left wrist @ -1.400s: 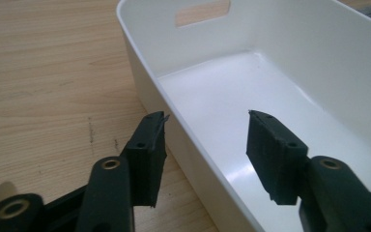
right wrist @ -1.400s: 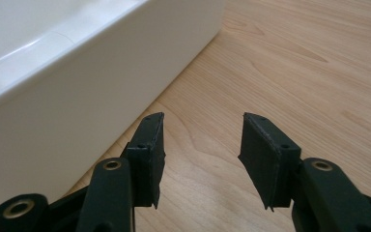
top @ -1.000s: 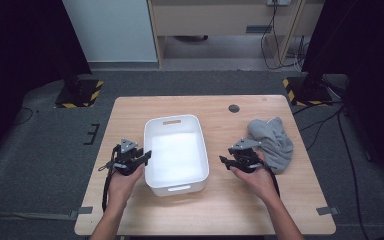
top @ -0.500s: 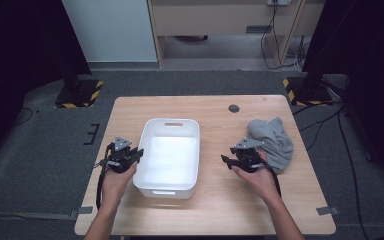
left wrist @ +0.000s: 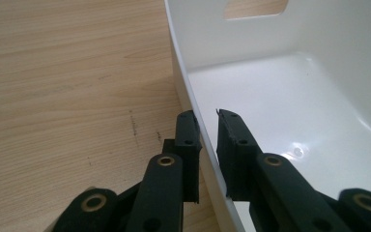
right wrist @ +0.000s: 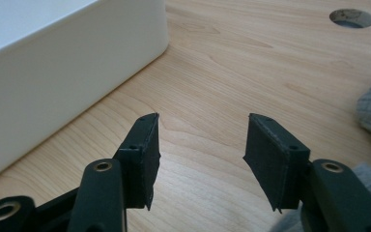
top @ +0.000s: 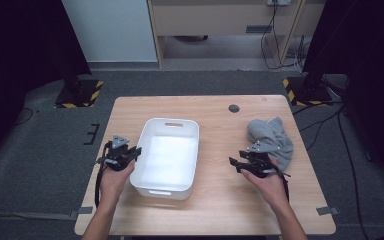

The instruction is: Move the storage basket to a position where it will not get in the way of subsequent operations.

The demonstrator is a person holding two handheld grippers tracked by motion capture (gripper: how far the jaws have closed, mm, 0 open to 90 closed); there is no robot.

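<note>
now left claw [left wrist: 207,145] astride bin wall [left wrist: 193,104]

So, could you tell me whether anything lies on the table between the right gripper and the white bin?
Nothing visible does. Between the right gripper and the white bin lies bare wooden table; the grey cloth sits on its other side.

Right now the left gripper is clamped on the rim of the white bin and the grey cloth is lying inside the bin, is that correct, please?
Not quite. The left gripper does pinch the white bin by its rim, its jaws having just closed there, but the grey cloth lies on the table to the bin's right, beside the right gripper, as the high view shows.
</note>
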